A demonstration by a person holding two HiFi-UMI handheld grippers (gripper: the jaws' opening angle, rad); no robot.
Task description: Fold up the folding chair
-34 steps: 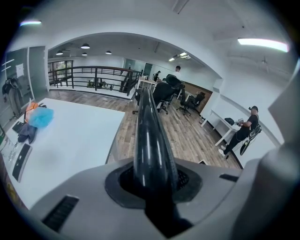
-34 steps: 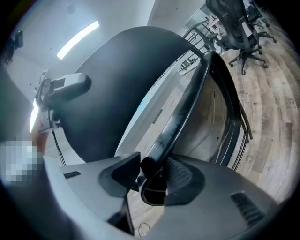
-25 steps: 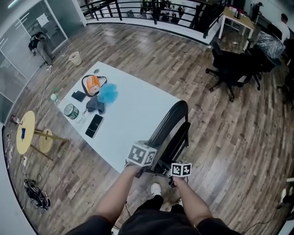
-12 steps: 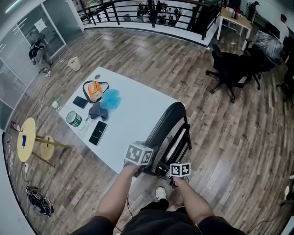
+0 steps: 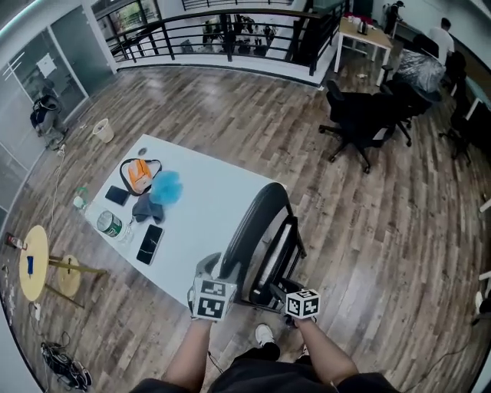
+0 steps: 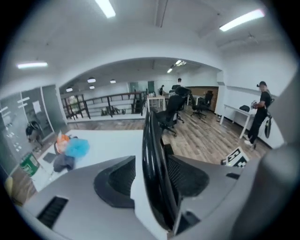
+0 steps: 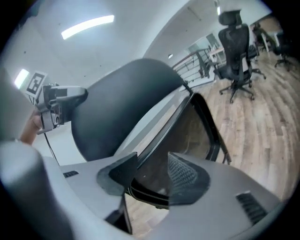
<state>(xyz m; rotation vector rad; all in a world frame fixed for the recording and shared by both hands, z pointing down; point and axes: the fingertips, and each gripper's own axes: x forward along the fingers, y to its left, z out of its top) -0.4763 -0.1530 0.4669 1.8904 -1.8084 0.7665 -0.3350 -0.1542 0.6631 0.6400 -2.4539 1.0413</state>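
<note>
L gripper (image 5: 219, 275) closer to torso vs. before; its jaws & R gripper's (image 5: 285, 295) opening astride folding chair (image 5: 257, 230), prob. unclamped.

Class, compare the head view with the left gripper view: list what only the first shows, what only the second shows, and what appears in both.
Only the head view shows the person's forearms and a white shoe on the floor below them. Only the left gripper view shows the ceiling lights. Both show the folding chair, the white table, the blue puff, the green can and the black office chairs.
</note>
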